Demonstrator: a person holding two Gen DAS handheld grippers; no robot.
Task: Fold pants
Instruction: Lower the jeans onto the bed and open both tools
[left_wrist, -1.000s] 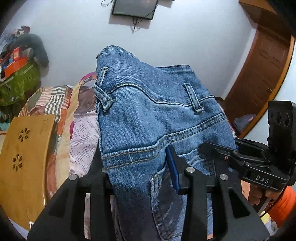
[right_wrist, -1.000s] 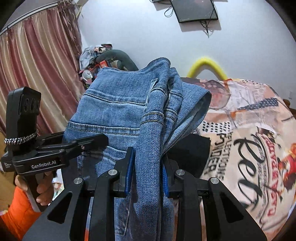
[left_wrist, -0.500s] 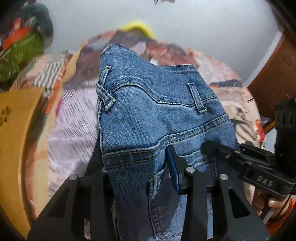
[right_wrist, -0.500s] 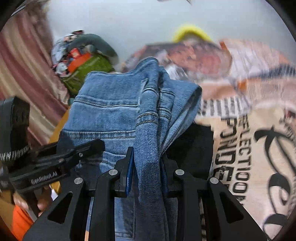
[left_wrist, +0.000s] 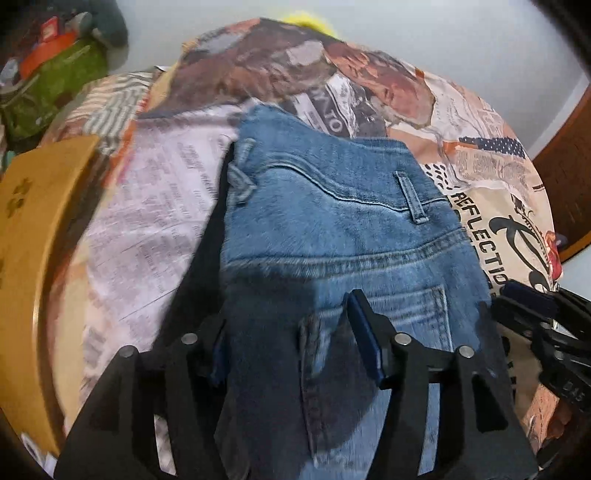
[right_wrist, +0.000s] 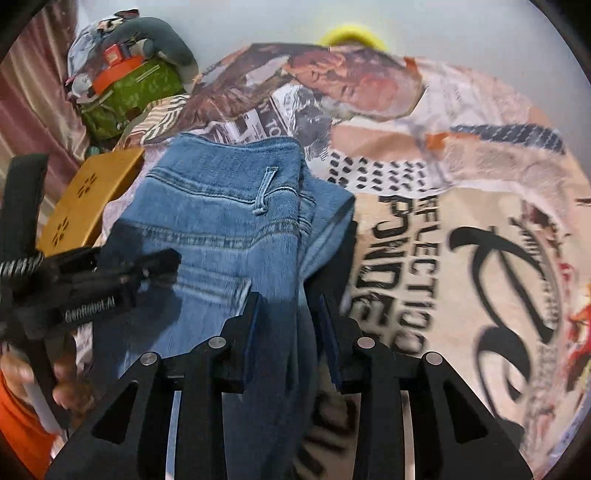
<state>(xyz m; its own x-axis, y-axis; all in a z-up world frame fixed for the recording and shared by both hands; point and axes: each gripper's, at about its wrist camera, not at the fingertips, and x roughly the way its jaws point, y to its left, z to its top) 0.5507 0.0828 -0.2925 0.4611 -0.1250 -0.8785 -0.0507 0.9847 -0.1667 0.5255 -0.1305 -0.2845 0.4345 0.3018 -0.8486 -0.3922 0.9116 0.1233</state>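
- Left gripper (left_wrist: 291, 347): its jaws have just been opening and now stand wide, the blue jeans (left_wrist: 332, 236) lying between them; the left pad looks clear of the denim, while contact at the right pad cannot be told.
- Jeans spread ahead of both tools, waistband farthest away, on the printed bedcover (left_wrist: 155, 206).
- Right gripper (right_wrist: 288, 332): jaws have just been opening slightly; a bunched fold of denim (right_wrist: 229, 206) sits between them, with a gap at the right pad.
- Wooden board (right_wrist: 88, 195) lies ahead-left.
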